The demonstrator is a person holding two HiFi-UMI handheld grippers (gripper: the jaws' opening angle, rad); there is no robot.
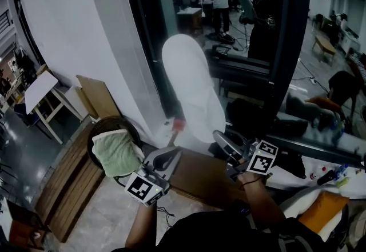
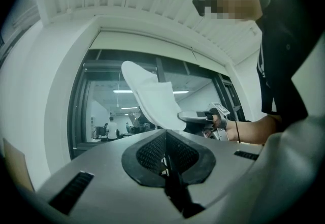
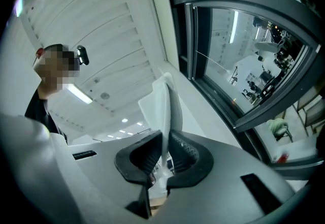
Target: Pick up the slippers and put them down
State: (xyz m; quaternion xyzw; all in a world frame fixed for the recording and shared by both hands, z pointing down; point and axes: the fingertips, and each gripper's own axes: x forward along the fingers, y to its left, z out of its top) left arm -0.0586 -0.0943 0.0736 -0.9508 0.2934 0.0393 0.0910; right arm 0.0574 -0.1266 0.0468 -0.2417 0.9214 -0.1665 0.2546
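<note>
One white slipper (image 1: 191,88) is held up in the air in front of the window, sole toward me. My right gripper (image 1: 220,136) is shut on its lower edge. In the right gripper view the slipper (image 3: 161,101) stands edge-on, squeezed between the black pads of that gripper (image 3: 163,154). My left gripper (image 1: 173,143) is just left of and below the slipper, apart from it. In the left gripper view its pads (image 2: 165,149) meet with nothing between them. Ahead of them are the slipper (image 2: 152,98) and the right gripper (image 2: 195,115). No second slipper is in view.
A dark-framed glass wall (image 1: 286,45) stands close ahead, with people beyond it. A green cushion (image 1: 117,151) lies on a round dark seat at the lower left. Beside it are wooden boards (image 1: 68,182), and a brown box (image 1: 200,176) sits under the grippers. A white table (image 1: 40,91) stands far left.
</note>
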